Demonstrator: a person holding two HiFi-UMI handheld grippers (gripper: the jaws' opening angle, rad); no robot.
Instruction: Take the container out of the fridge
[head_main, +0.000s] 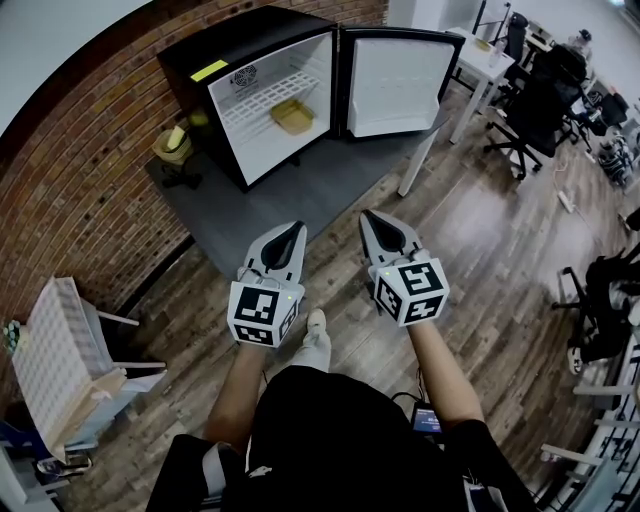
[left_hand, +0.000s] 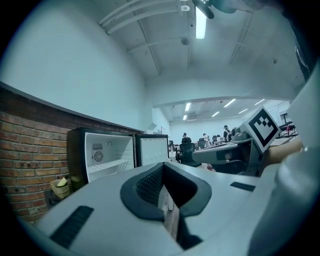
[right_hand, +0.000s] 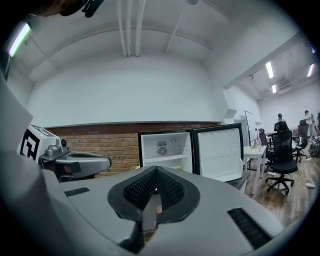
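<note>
A small black fridge (head_main: 262, 90) stands on a low dark platform (head_main: 300, 195) with its door (head_main: 395, 85) swung wide open. A pale yellow container (head_main: 292, 116) lies inside it, below the white wire shelf. My left gripper (head_main: 292, 228) and right gripper (head_main: 371, 216) are held side by side over the wooden floor, well short of the fridge. Both point toward it, shut and with nothing in them. The open fridge (left_hand: 107, 155) shows beyond the left gripper (left_hand: 163, 166), and the fridge (right_hand: 165, 150) again past the right gripper (right_hand: 155, 169). The container is hidden in both gripper views.
A stack of yellowish bowls (head_main: 173, 145) sits on the platform left of the fridge, against the brick wall (head_main: 90, 200). A white desk (head_main: 482, 62) and black office chairs (head_main: 535, 105) stand to the right. A white rack (head_main: 55, 355) is at the left.
</note>
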